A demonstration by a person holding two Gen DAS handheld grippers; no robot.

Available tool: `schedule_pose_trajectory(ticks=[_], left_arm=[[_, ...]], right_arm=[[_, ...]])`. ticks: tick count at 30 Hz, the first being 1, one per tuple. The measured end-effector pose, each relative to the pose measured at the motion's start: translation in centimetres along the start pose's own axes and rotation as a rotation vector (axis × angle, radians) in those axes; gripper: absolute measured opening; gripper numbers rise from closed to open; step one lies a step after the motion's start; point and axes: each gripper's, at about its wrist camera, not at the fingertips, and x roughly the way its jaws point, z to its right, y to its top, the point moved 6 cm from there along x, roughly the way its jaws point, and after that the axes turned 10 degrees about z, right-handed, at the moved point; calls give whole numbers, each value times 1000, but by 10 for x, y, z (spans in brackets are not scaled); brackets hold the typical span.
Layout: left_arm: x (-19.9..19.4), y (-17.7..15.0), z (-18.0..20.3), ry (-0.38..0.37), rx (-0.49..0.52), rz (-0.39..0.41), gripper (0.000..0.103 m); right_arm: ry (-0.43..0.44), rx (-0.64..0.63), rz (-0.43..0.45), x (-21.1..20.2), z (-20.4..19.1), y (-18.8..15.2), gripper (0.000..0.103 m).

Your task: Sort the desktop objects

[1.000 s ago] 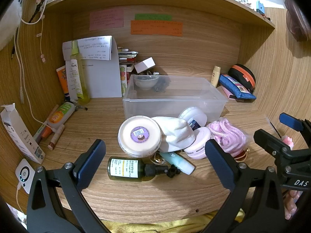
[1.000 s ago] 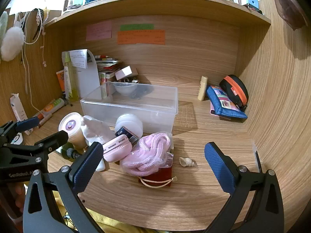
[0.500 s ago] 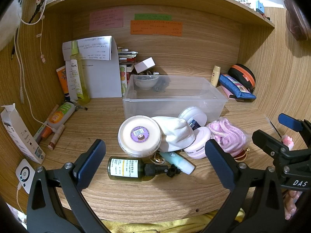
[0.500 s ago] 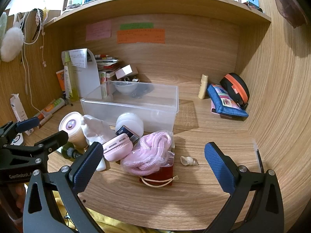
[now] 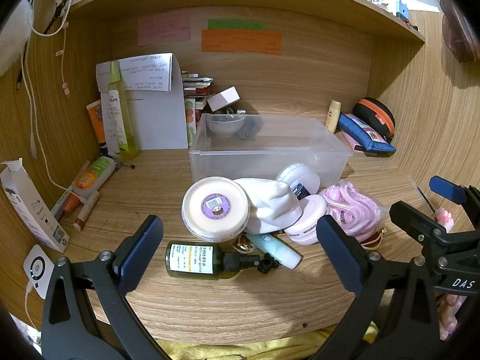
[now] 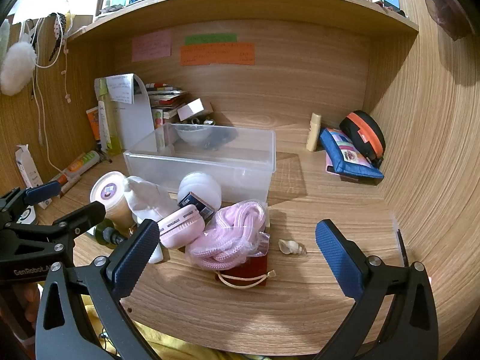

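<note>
Almost nothing is differing from half a second earlier: both grippers are hovering in the same spots over the near edge of the wooden desk, and the pile of objects is lying just as before.

The left gripper is holding its jaws spread wide around empty air. Between and just beyond its blue pads, one dark green pump bottle is lying on its side. Just past it one cream-lidded tub is standing, with one white cloth slumping against it. A pale blue tube is poking out from under the cloth, its far end hidden.

The right gripper is also keeping its jaws wide apart and holding nothing. Between them one bagged pink rope is resting on a dark red pouch, most of which is covered. One small seashell is lying beside the bag, nearer the right jaw. One pink round case is sitting by the left jaw, touching the rope bag. One white round jar is standing beyond it, half masked by a small dark box.

Beyond both sets of jaws, one clear plastic bin is waiting, touching the jar. The writing on the three coloured notes on the back wall is too blurred to read.
</note>
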Motion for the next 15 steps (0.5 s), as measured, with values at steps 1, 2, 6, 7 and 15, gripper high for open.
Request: schedule_pose_trajectory(ticks=[1,2,6,7,15], left_arm=[[0,0,0,0,-1,0,103],[0,0,0,0,0,0,103],[2,-1,-2,-3,-3,-5,103],[2,-2,-4,-8,-4,-9,103],[16,-30,-49,30,-12,-105,103]], right_arm=[[0,1,-1,0,0,0,103],[0,1,-2,0,0,0,103],[-3,-1,-4,1,1,0,103],[-6,-2,-4,1,1,-1,103],[-50,7,-41,9,20,-12,103]])
